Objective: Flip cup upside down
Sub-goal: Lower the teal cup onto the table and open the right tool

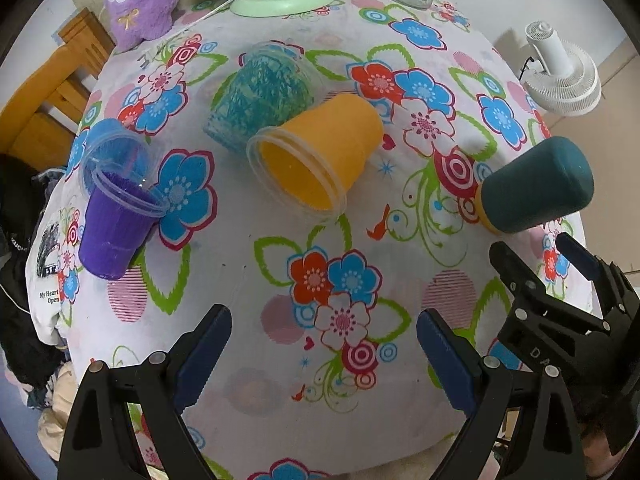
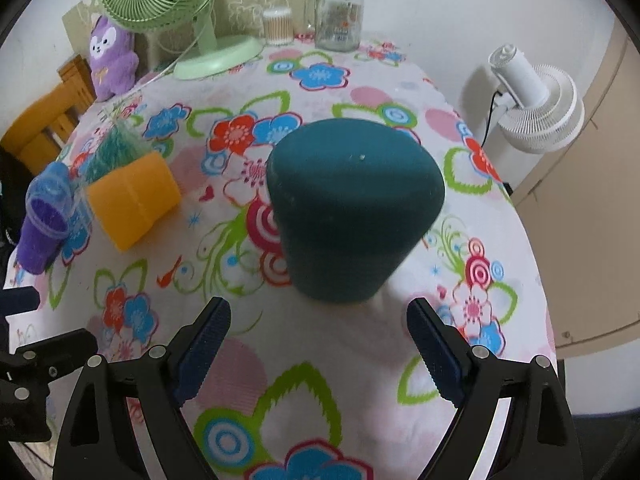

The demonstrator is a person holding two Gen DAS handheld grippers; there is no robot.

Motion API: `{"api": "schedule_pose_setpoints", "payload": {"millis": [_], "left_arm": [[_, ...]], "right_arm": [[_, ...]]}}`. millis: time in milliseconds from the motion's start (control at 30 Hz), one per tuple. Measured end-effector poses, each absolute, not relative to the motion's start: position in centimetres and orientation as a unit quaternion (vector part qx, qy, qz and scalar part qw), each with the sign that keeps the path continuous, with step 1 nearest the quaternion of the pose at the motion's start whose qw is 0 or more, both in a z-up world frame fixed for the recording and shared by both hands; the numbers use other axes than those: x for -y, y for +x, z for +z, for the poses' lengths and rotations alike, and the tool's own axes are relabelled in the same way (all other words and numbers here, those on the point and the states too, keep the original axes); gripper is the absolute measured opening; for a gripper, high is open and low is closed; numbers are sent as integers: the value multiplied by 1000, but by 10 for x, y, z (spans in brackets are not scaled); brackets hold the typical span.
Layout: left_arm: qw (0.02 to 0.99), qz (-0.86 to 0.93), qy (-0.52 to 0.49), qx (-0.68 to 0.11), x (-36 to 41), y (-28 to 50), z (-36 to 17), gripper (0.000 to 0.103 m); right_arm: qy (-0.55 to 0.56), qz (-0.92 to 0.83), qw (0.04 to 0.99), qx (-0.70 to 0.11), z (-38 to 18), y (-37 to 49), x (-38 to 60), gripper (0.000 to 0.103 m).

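Note:
A dark teal cup (image 2: 352, 208) stands upside down on the flowered tablecloth, just beyond my open, empty right gripper (image 2: 318, 344); in the left wrist view it (image 1: 536, 186) is at the right, with the right gripper (image 1: 568, 264) below it. An orange cup (image 1: 316, 152) lies on its side, mouth toward me, ahead of my open, empty left gripper (image 1: 324, 352). A blue-green cup (image 1: 260, 96) lies behind the orange one. A purple cup (image 1: 116, 224) stands tilted at the left, with a clear cup (image 1: 108, 152) against it.
A green fan (image 2: 172, 12), a purple plush toy (image 2: 110, 58), a glass jar (image 2: 338, 16) and a cotton swab box (image 2: 277, 26) stand at the table's far edge. A white fan (image 2: 532, 100) is off the table's right side. Wooden chairs (image 1: 44, 96) are at the left.

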State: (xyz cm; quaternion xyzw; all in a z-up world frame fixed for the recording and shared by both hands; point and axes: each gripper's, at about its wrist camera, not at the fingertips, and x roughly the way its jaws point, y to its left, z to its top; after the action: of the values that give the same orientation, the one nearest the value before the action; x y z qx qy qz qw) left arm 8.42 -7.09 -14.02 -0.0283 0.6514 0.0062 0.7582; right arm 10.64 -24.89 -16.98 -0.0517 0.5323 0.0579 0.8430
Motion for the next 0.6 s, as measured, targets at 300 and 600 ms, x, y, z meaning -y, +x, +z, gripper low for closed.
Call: {"api": "schedule_pose_setpoints", "payload": {"millis": [300,600], "left_arm": [[765,16,-28,-643,54,73,-116,95],[795,27,-31,-605,34,60,-72,95]], "right_arm": [[-47,75,837,-540,-139,95,235,91],[-61,92,858,-502,-81,79,212,91]]}}
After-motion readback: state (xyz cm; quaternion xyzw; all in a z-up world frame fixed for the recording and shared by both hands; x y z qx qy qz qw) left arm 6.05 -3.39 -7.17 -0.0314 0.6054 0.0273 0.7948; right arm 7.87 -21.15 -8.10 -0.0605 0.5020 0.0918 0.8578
